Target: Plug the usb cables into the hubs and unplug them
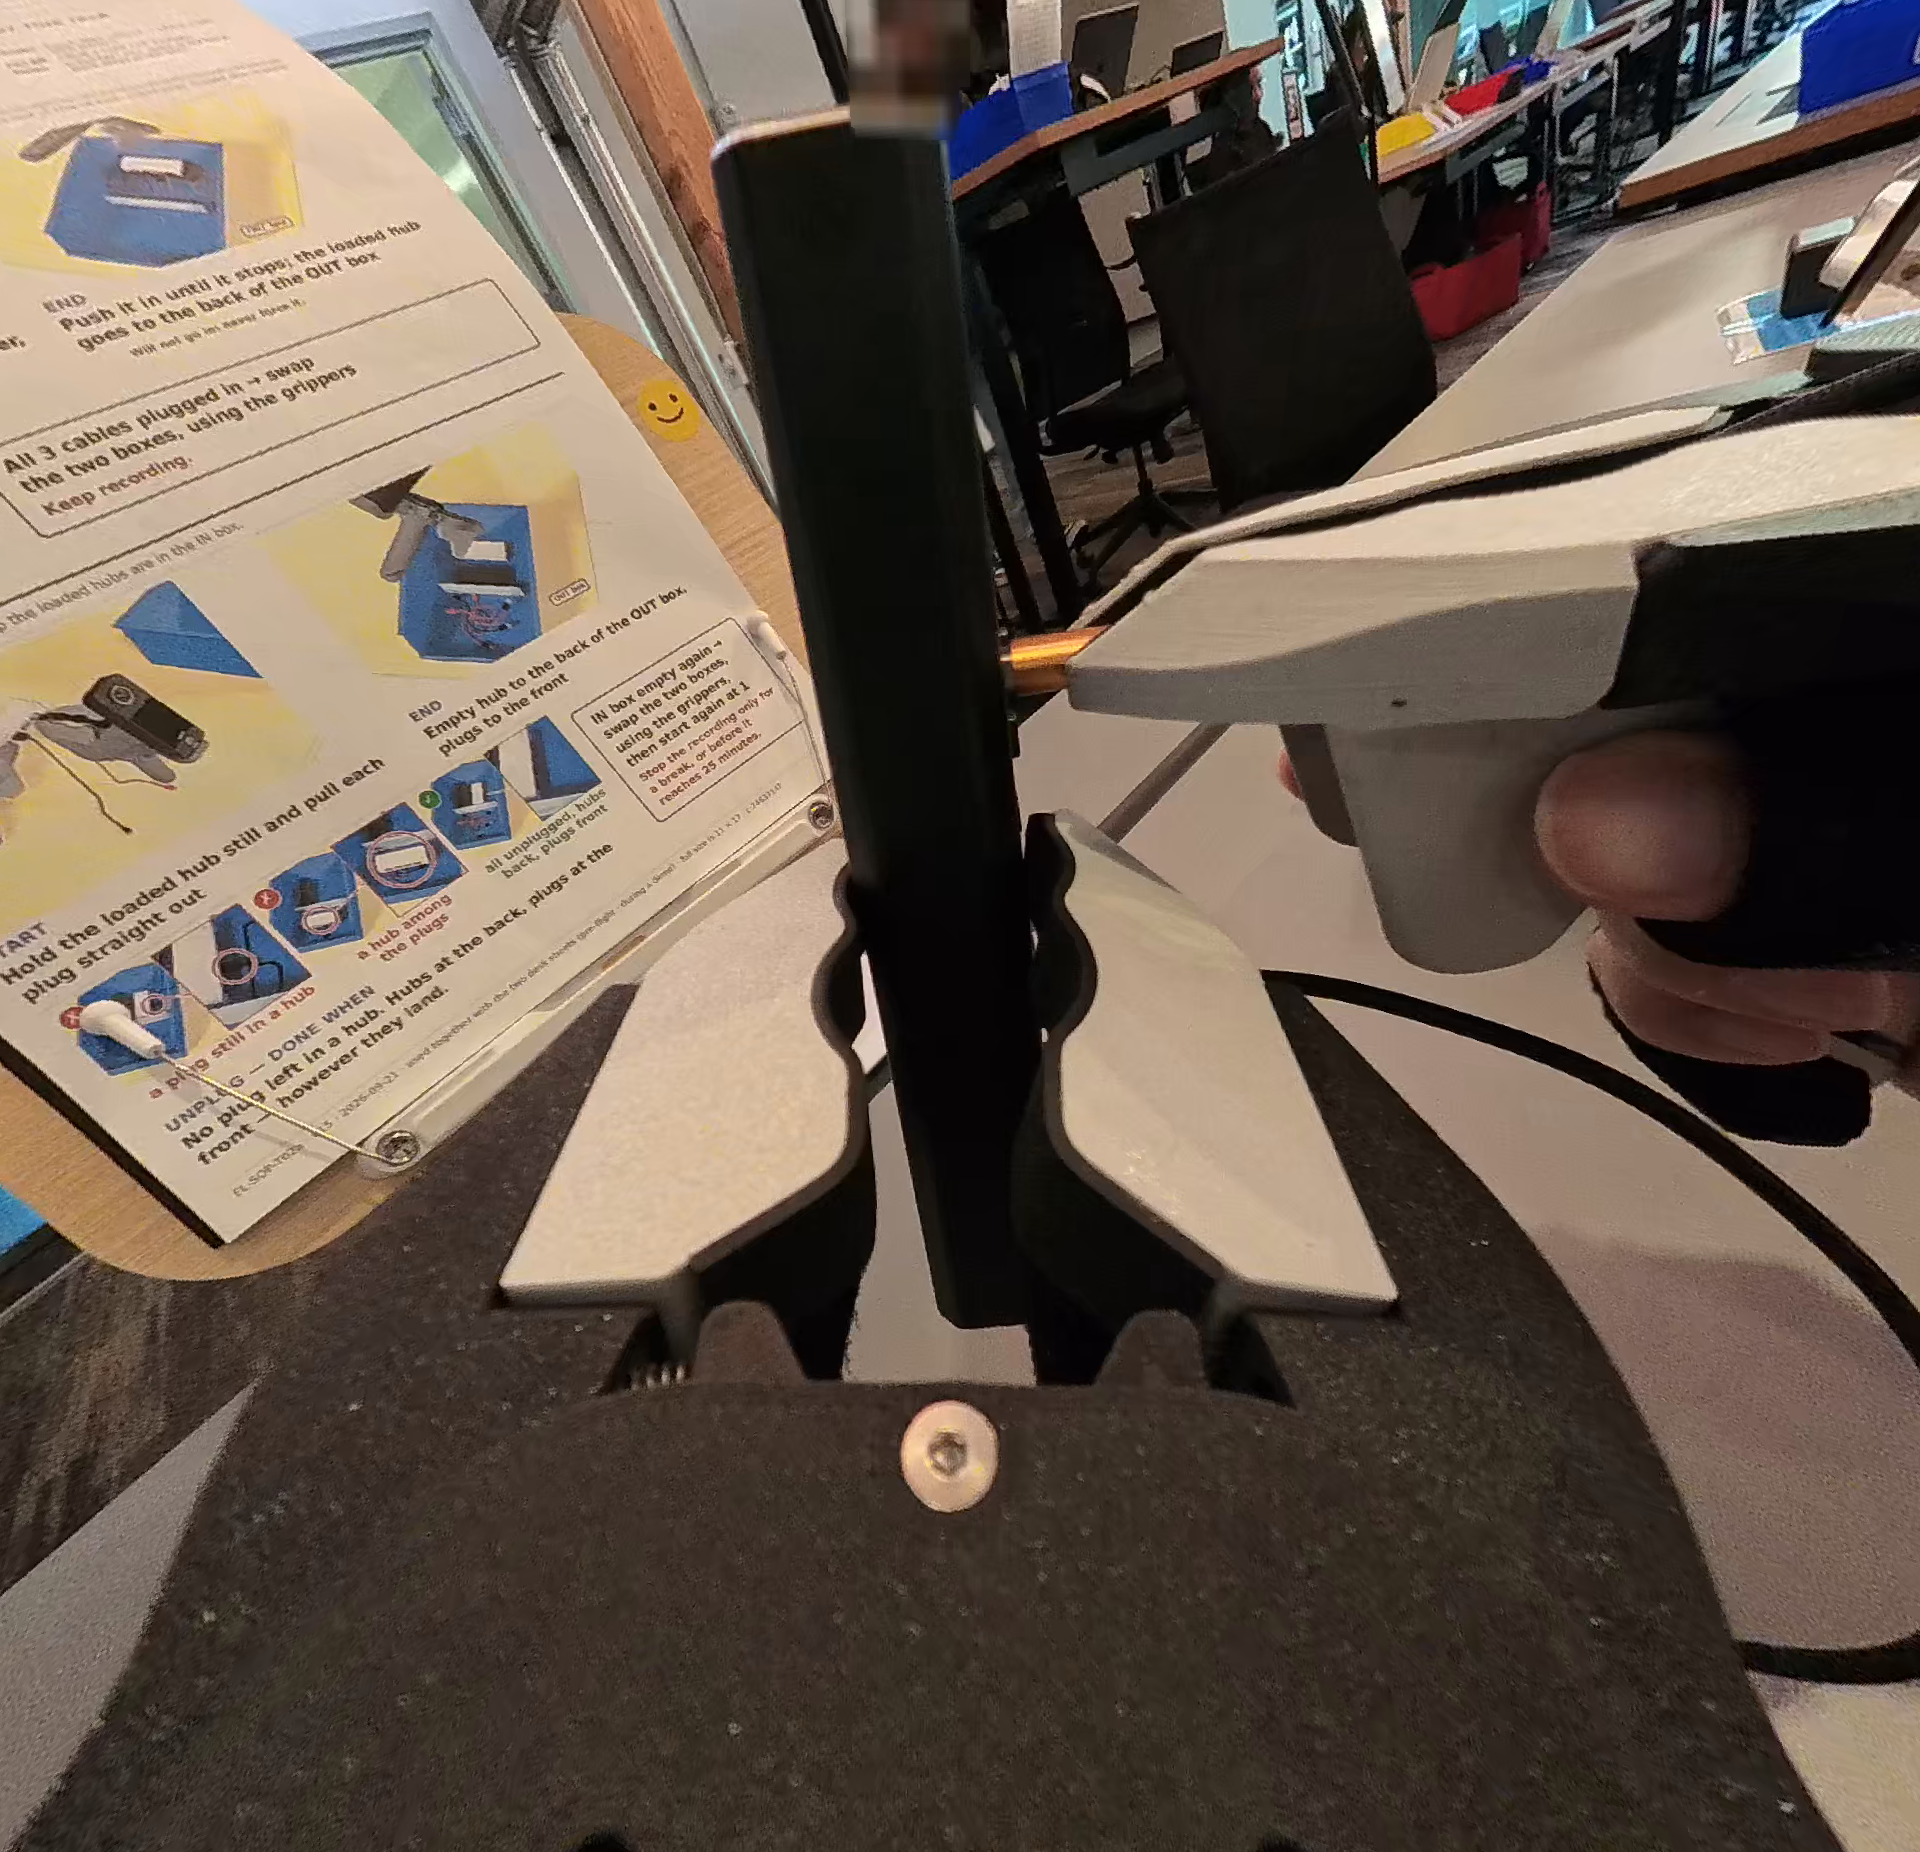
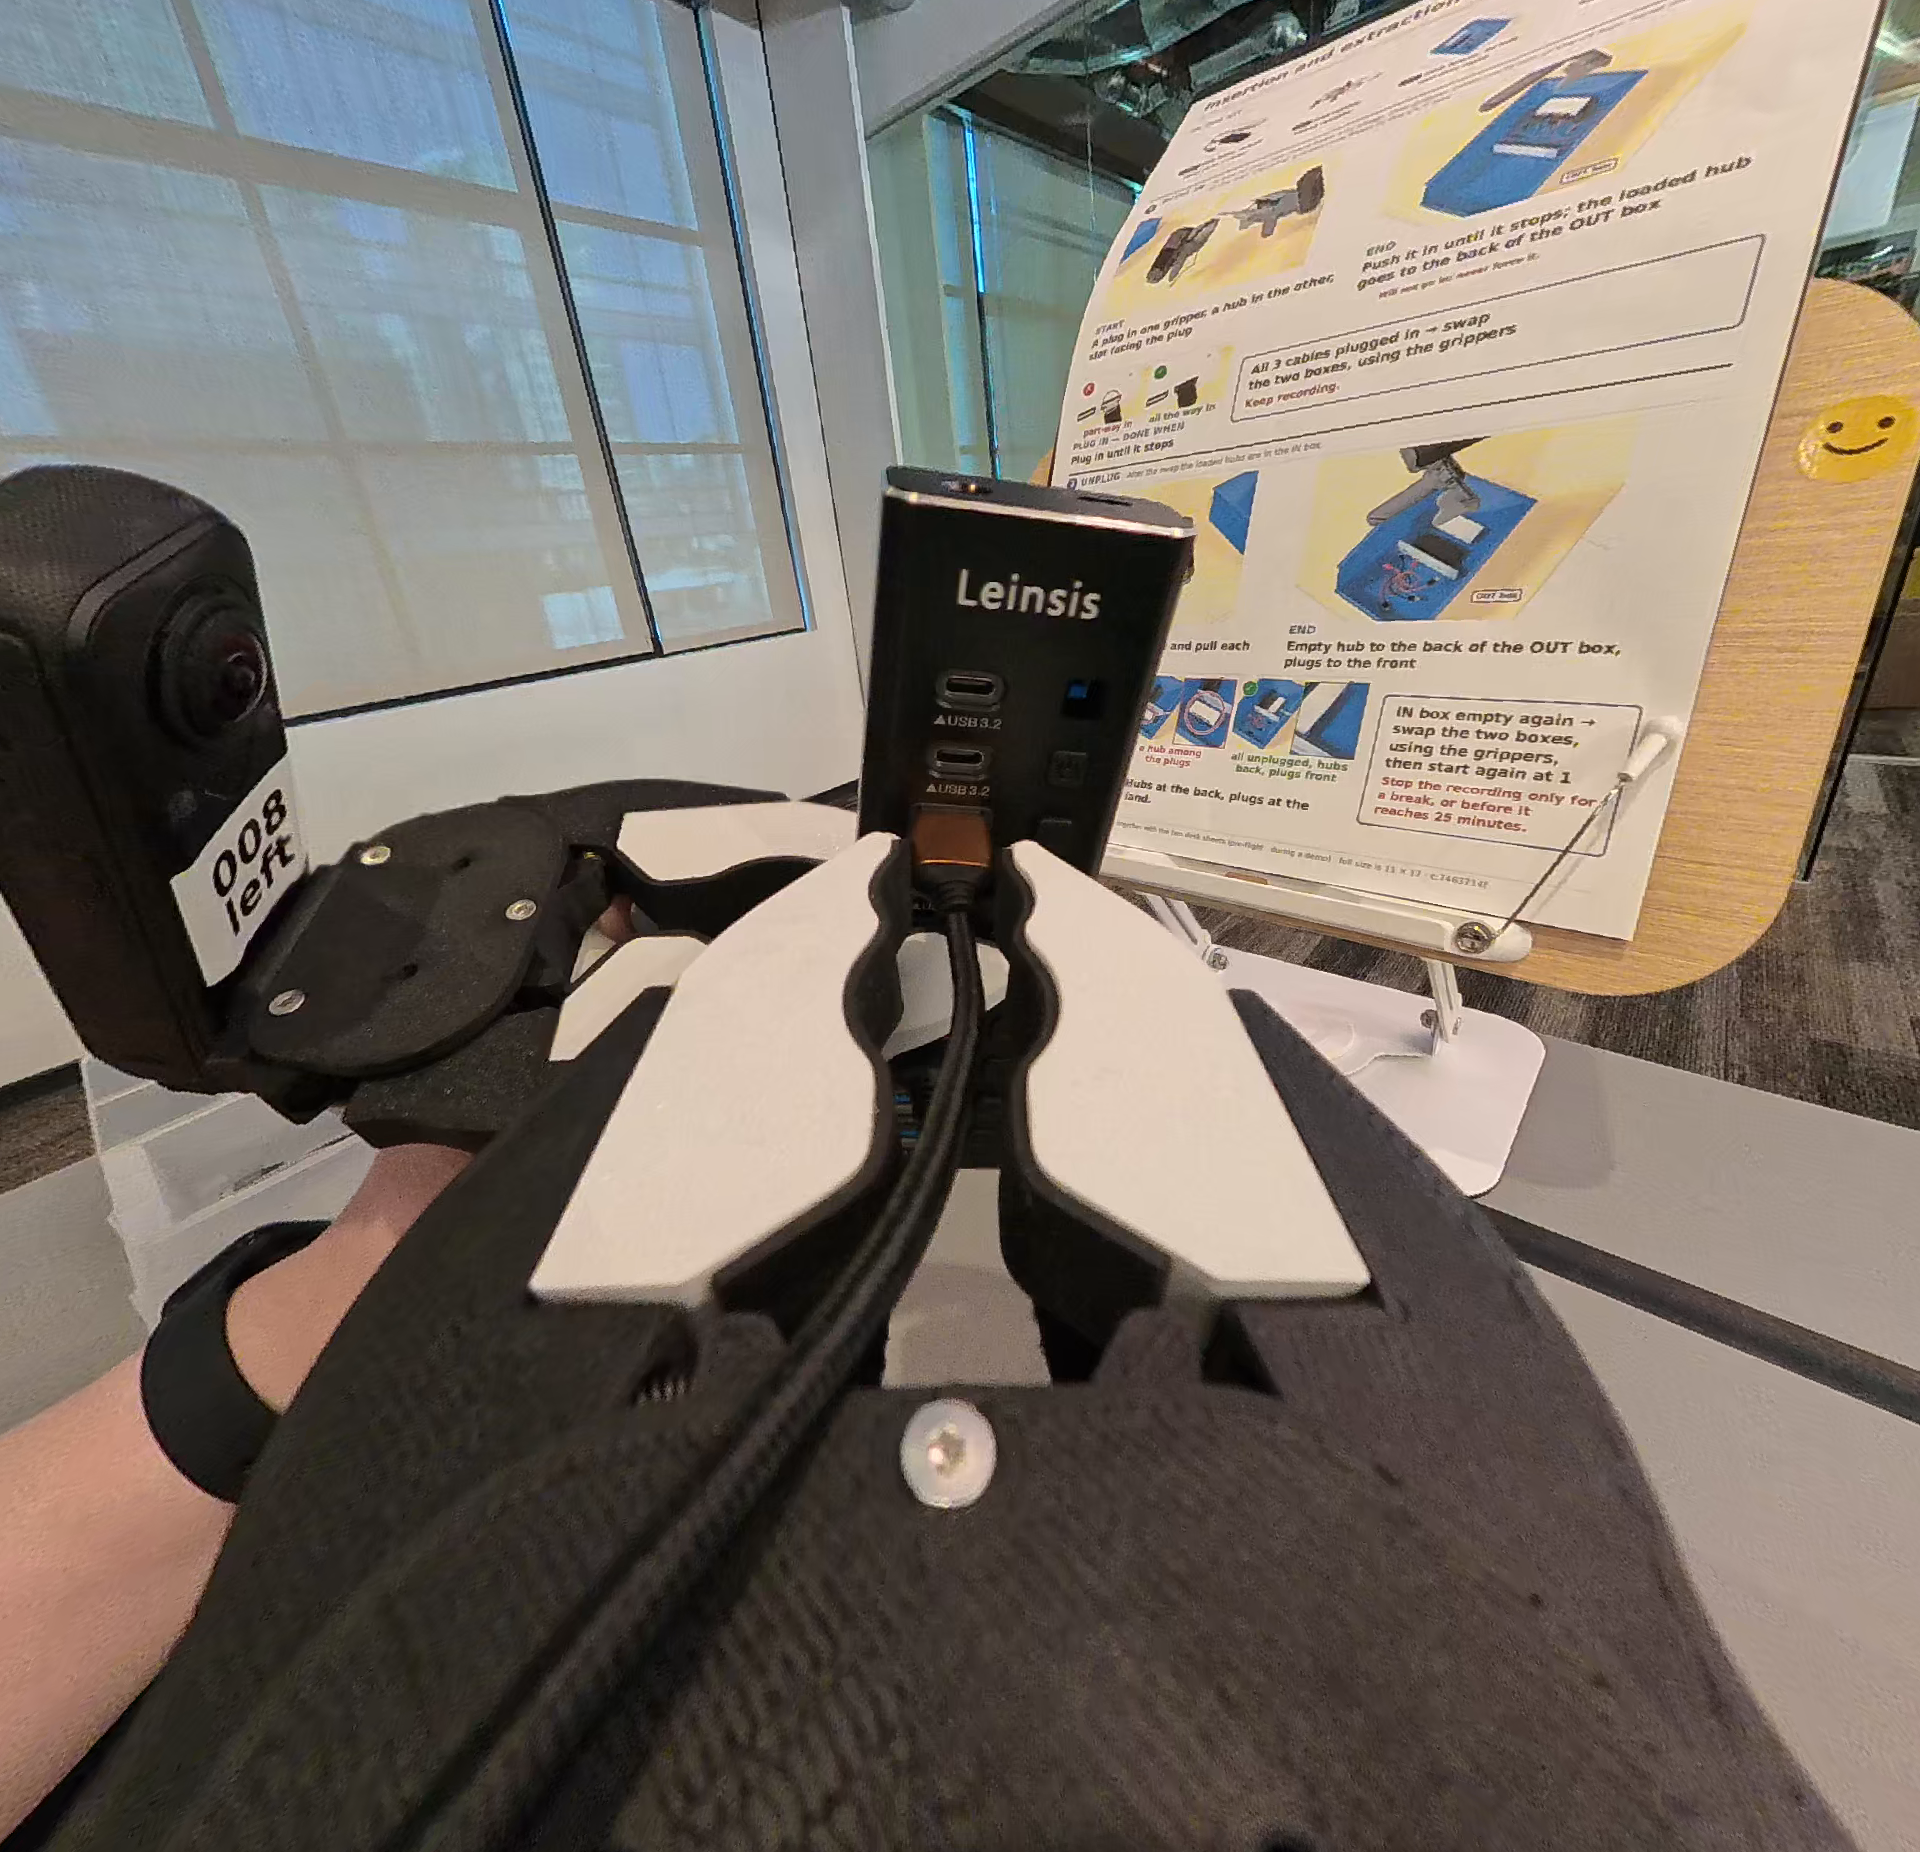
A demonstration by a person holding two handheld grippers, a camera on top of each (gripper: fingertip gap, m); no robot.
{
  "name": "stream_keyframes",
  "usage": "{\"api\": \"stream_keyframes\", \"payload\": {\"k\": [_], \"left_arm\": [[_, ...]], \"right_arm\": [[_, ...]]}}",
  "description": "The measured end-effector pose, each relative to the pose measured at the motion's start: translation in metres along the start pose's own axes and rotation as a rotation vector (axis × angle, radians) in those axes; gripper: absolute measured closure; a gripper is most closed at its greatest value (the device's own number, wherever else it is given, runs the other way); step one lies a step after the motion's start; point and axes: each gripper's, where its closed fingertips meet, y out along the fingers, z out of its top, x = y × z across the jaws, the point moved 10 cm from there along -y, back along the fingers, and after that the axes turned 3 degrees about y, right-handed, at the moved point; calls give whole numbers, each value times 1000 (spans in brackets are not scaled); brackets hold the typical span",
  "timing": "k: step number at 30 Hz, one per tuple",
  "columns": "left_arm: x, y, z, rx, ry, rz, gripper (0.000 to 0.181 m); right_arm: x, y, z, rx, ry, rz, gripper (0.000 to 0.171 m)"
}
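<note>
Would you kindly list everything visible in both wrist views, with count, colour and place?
Hub: one, black, upright in the left claw.
Plug: one, orange metal, at the hub's lowest port.
Cable: one, black braided, trailing back from the plug.
Instruction sheet: one, white with yellow and blue pictures, on a white stand.
Office chairs: several, black, background desks.
Left claw: shut on the hub.
Right claw: shut on the plug.

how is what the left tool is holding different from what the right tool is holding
The left tool is shut on the black hub, a rigid upright block; the right tool is shut on the orange plug, small and metallic, with a braided cable trailing back. The hub is the socket side; the plug sits at its lowest front port. Both are gripped firmly.
</note>
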Motion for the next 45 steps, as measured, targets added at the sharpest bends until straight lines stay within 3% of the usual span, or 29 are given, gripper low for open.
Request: {"api": "stream_keyframes", "payload": {"k": [1, 21, 25, 31, 34, 45], "left_arm": [[0, 0, 0, -5, 11, 8, 153], [-11, 3, -1, 51, -211, -182, 148], [-10, 6, -2, 8, -231, -199, 137], [-16, 13, -11, -77, -501, -336, 126], [-15, 16, -15, -59, -595, -431, 142], [-13, 8, -1, -100, -292, -232, 152]], "right_arm": [[0, 0, -1, 1, 2, -1, 156], [-6, 4, 1, -52, -161, 16, 156], [-7, 4, 1, -58, -184, 4, 156], [-5, 5, 0, -65, -186, 1, 156], [-4, 6, -2, -69, -197, -6, 156], [-6, 6, 8, -171, -291, 69, 155]]}}
